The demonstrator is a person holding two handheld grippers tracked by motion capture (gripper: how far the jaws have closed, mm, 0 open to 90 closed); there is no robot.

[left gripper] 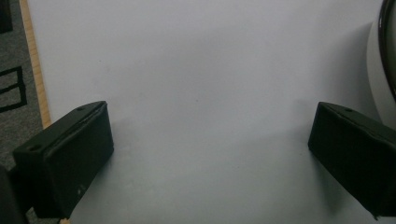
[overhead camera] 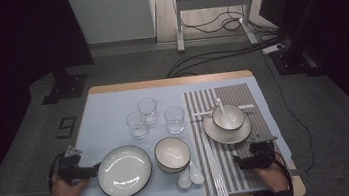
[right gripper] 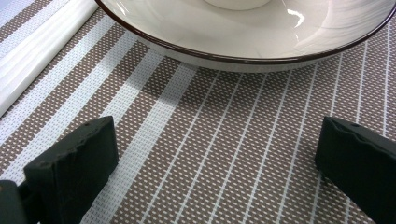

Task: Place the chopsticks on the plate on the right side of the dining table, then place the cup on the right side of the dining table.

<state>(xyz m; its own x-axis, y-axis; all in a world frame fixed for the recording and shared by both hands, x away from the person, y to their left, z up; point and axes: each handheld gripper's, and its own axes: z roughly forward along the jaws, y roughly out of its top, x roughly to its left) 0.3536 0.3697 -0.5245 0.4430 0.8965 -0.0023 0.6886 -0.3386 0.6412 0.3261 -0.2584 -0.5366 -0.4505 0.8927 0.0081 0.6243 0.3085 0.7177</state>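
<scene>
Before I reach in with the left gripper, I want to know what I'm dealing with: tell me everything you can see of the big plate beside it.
The big plate is round, white and glossy, ceramic by its look, with a thin dark rim and a shallow well that catches the light. It lies flat and empty on the pale blue table cover at the near left, just left of the bowl. The left gripper sits at its left edge, jaws wide open; whether a jaw touches the rim cannot be told.

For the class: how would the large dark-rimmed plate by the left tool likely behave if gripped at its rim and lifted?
The large plate looks glazed and glossy, so its rim may slip between the left tool pads. It appears ceramic, so probably stiff, fairly heavy and breakable. Wide and shallow, it would likely tilt when held at one edge.
</scene>
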